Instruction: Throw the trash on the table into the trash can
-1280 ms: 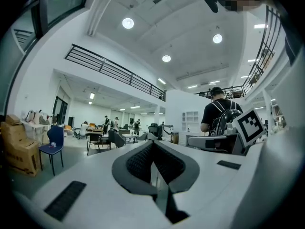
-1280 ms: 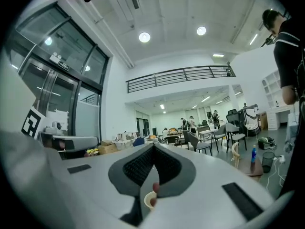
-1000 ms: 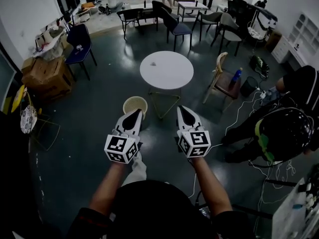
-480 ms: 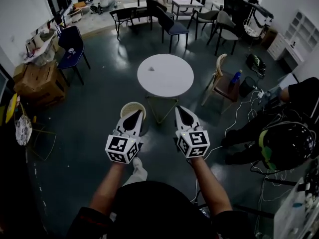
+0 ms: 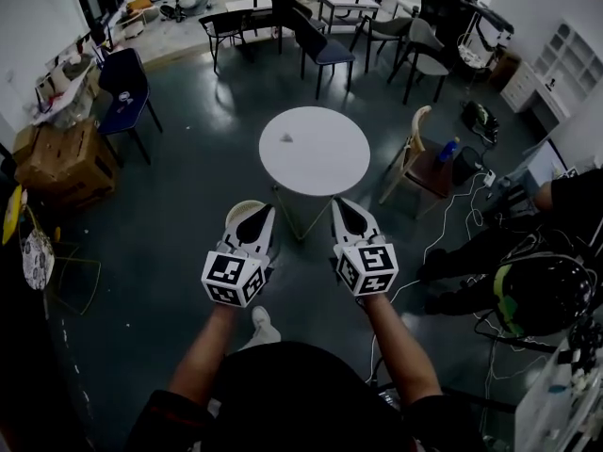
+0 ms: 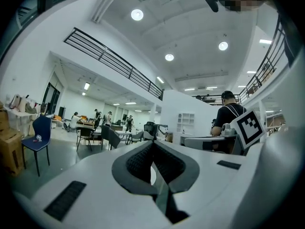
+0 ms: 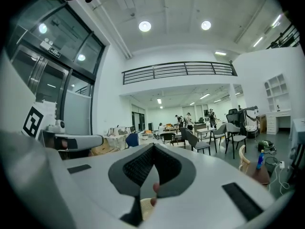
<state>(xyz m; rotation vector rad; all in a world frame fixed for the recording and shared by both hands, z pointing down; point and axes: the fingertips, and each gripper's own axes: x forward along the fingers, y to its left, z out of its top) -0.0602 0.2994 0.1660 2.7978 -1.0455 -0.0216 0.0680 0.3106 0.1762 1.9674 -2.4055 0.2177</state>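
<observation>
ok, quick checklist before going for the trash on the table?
1. Sight of trash: ok, a small piece on the round white table.
2. Sight of trash can: ok, on the floor beside the table, partly behind the left gripper.
3. Empty left gripper: ok, shut on nothing.
4. Empty right gripper: ok, shut on nothing.
5. Jaws open for a pick: not ok, both shut.
6. Reach to trash: likely not ok, the table lies ahead of both grippers.
</observation>
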